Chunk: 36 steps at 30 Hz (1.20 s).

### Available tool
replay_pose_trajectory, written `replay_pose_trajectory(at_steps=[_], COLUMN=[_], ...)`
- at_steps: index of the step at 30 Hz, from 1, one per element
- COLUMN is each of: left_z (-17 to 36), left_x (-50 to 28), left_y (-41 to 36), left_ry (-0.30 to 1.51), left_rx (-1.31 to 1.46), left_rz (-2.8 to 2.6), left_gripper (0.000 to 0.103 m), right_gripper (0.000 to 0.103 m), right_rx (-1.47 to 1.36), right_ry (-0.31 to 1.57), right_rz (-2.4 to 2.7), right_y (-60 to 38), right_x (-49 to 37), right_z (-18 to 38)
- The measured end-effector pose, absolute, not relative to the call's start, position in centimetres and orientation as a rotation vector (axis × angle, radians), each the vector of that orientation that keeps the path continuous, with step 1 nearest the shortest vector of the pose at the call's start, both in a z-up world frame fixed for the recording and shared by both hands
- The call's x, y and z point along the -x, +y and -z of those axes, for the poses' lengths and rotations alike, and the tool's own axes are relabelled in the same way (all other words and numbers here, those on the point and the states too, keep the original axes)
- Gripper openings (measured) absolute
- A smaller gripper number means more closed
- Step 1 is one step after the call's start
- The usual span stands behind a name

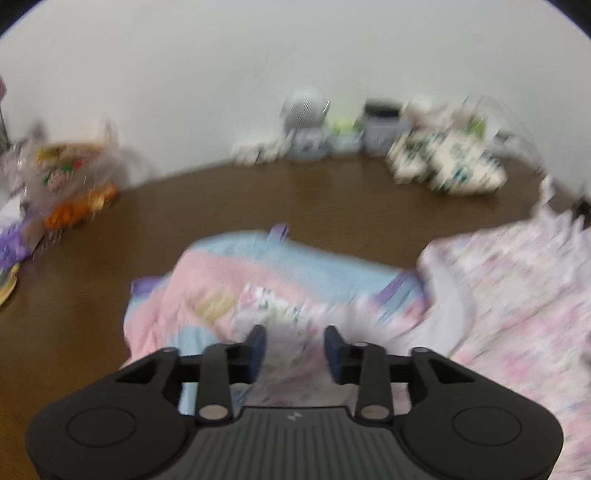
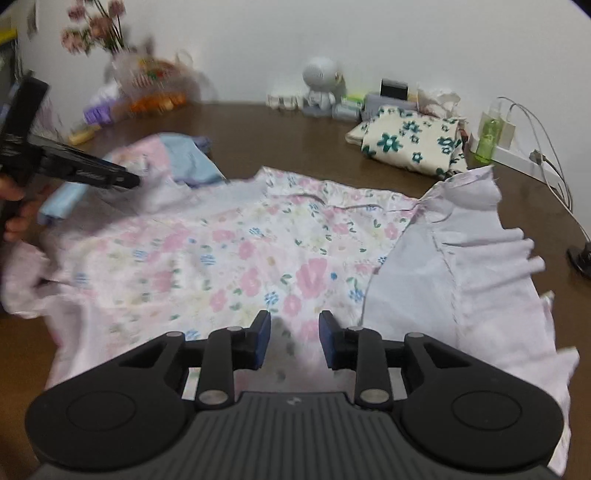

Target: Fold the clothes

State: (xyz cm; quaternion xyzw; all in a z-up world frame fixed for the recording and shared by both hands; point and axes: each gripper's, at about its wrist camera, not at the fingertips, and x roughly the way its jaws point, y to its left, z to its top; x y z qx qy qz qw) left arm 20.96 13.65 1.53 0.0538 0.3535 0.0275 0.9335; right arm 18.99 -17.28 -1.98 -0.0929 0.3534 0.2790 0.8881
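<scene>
Across the near half of the brown table (image 2: 295, 122) lies the floral garment (image 2: 229, 258), white with pink and blue flowers, spread mostly flat. Its plain pale-lilac inner side (image 2: 461, 258) is turned up at the right, edge ruffled. Neckline points far.

Right gripper (image 2: 294, 339) hovers over the garment's near hem, jaws partly apart, blue pads (image 2: 263, 338) clear on both sides. Fabric shows in the gap beneath; no pinch visible.

Left gripper (image 1: 294, 350) sits over the garment's left end, jaws about half apart, nothing clamped. Floral cloth shows between the pads; contact not readable, frame is motion-blurred. In the right wrist view it enters from the left edge with fingers of a hand (image 2: 14, 206) on its grip.

Just beyond the garment's far-left corner: a pink-and-blue pastel garment (image 1: 236, 280) with purple trim, bunched, partly under the floral one.

Far right: folded cream cloth with green flowers (image 2: 410, 142). Right of it, a green bottle (image 2: 489, 138), white power strip (image 2: 517, 157) with cables. Along the far wall: small white robot figure (image 2: 320, 88), small boxes. Far left: plastic bag of snacks (image 2: 151, 85), pink flowers (image 2: 96, 26).
</scene>
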Motion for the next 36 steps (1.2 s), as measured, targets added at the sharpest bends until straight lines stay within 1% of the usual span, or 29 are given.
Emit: replay_pose_trajectory(at_steps=[1,2,3,4,7,11,13,15,16,18,31,34,36], left_z=[-2.5,-3.5,-4.3,-4.8,-5.1,-2.4,-0.5,0.7,1.3,2.4,2.8,2.3,1.0], left_x=[-20.5,-20.1,-19.9,-20.0,-21.0,-23.8,-25.5,-26.4,-26.8,-27.7,-31.2,-31.9,-31.0], left_y=[13.0,12.3,11.2,10.0,5.9,0.3,-1.6,-2.2,-2.4,-3.0,-3.4,-3.0,-2.4], left_ry=[0.7,0.683,0.671,0.668,0.684,0.744,0.782,0.789,0.792,0.798,0.741,0.774,0.763], left_rx=[-0.112,-0.118,-0.13,-0.149,-0.213,-0.336,-0.361,-0.362,-0.362,-0.363,-0.37,-0.328,-0.3], left_rz=[-0.028,0.002,0.046,0.104,0.24,0.29,0.289,0.28,0.276,0.267,0.156,0.15,0.163], left_gripper=[0.051,0.068,0.08,0.081,0.08,0.076,0.068,0.05,0.047,0.046,0.046,0.047,0.047], right_gripper=[0.031,0.034,0.035,0.035,0.035,0.035,0.036,0.041,0.041,0.042,0.043,0.042,0.042], right_rx=[0.191,0.189,0.188,0.187,0.212,0.233,0.245,0.254,0.256,0.253,0.3,0.28,0.246], right_ry=[0.732,0.73,0.731,0.743,0.776,0.795,0.8,0.799,0.798,0.8,0.904,0.918,0.898], right_rz=[-0.583,-0.586,-0.589,-0.595,-0.608,-0.596,-0.595,-0.591,-0.588,-0.584,-0.642,-0.65,-0.633], right_y=[-18.0,-18.7,-19.4,-20.1,-21.0,-21.8,-22.0,-22.3,-22.3,-22.6,-23.6,-23.8,-24.4], right_x=[-18.3,-17.5,-16.8,-16.1,-14.2,-11.9,-11.0,-10.2,-9.8,-9.2,-7.4,-7.4,-7.5], right_z=[1.7,1.5,1.2,1.2,1.5,2.1,2.5,2.6,2.6,2.6,1.8,1.4,0.8])
